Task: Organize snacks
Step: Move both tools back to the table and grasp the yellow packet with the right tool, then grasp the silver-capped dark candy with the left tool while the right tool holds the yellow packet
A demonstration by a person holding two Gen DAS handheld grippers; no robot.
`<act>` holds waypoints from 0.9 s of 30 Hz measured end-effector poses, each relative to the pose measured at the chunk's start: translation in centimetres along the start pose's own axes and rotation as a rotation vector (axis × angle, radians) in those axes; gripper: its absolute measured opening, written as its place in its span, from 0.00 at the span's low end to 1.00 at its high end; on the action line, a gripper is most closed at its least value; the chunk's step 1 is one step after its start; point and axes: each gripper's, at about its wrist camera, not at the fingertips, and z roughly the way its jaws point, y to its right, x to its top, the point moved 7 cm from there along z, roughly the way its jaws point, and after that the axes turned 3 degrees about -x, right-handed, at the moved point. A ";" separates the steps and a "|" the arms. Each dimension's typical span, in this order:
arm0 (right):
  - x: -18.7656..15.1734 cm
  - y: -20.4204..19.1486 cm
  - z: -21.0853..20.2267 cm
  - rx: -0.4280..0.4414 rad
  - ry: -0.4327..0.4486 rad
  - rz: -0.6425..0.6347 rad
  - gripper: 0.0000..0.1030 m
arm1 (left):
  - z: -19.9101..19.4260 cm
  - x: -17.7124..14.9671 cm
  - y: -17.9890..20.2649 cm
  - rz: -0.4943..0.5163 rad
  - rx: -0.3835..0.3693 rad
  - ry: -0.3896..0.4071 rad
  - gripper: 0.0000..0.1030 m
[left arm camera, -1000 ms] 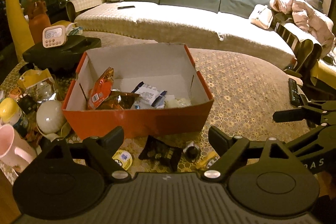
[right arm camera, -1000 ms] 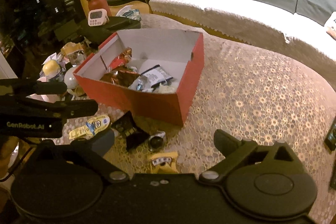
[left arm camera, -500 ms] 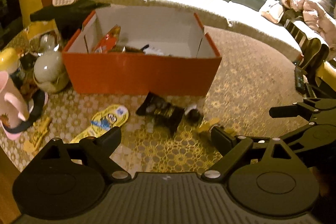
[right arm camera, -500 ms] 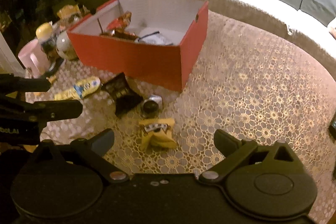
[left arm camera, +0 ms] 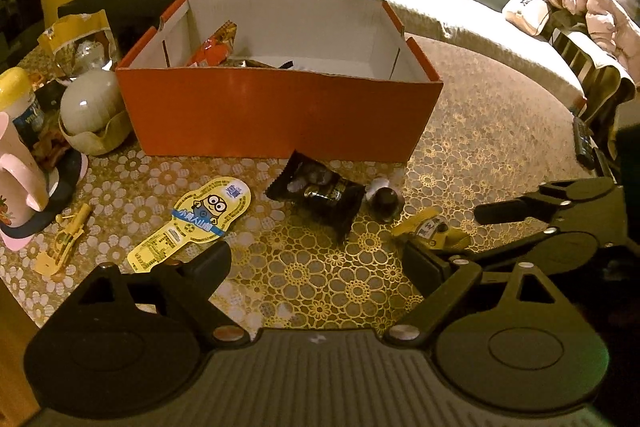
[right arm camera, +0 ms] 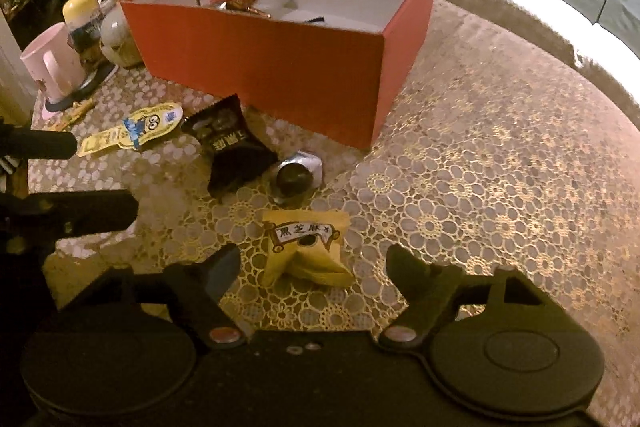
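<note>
left wrist view: left gripper (left arm camera: 316, 259) wide open, nothing between the fingers, low over the lace tablecloth (left arm camera: 500, 131). orange box (left arm camera: 280, 115) just beyond, open on top, with a red snack packet (left arm camera: 214, 47) and other wrappers already inside. on the cloth near the box's front wall: minion-print packet (left arm camera: 196, 223) to the left, black snack packet (left arm camera: 320, 191) in the middle, small dark round snack (left arm camera: 385, 201) just right of it, yellow packet (left arm camera: 432, 233) at the near right, close to the right gripper (left arm camera: 444, 235) coming in from that side. pink mug (left arm camera: 18, 179), a white round jar (left arm camera: 90, 103) and other clutter at far left, apart from the snacks.

right wrist view: right gripper (right arm camera: 310, 267) closing around the yellow packet (right arm camera: 306, 247), which lies between the fingers; pads apparently not yet pressing on it. black snack packet (right arm camera: 230, 147) and dark round snack (right arm camera: 296, 175) farther off, minion-print packet (right arm camera: 132, 131) to the left, orange box (right arm camera: 272, 67) beyond.

judging by the layout: partly done, several snacks boxed, four loose ones left on the cloth, yellow one likely next to go in.
</note>
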 end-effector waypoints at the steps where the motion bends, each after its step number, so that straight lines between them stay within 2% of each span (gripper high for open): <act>1: 0.1 0.0 0.3 0.001 -0.005 -0.001 0.73 | 0.1 0.0 0.0 -0.001 -0.002 -0.003 0.90; 6: 0.3 0.1 0.9 0.008 -0.015 0.002 0.64 | 0.5 0.2 0.1 0.000 -0.011 -0.011 0.90; 11: 0.2 0.1 1.1 0.032 -0.030 0.011 0.47 | 0.8 0.4 0.5 0.011 -0.023 -0.013 0.90; 15: 0.1 0.1 1.0 0.040 -0.024 0.012 0.43 | 1.0 0.6 1.0 0.027 -0.026 -0.018 0.90; 16: 0.1 0.1 0.9 0.047 -0.023 0.013 0.39 | 1.1 0.7 1.1 0.030 -0.026 -0.019 0.90; 22: 0.1 0.5 0.4 0.061 -0.006 0.028 0.35 | 1.7 1.1 2.0 0.045 -0.030 -0.030 0.90; 27: 0.0 2.3 -0.5 0.065 0.012 0.082 0.33 | 2.6 1.6 3.4 0.078 -0.061 -0.040 0.90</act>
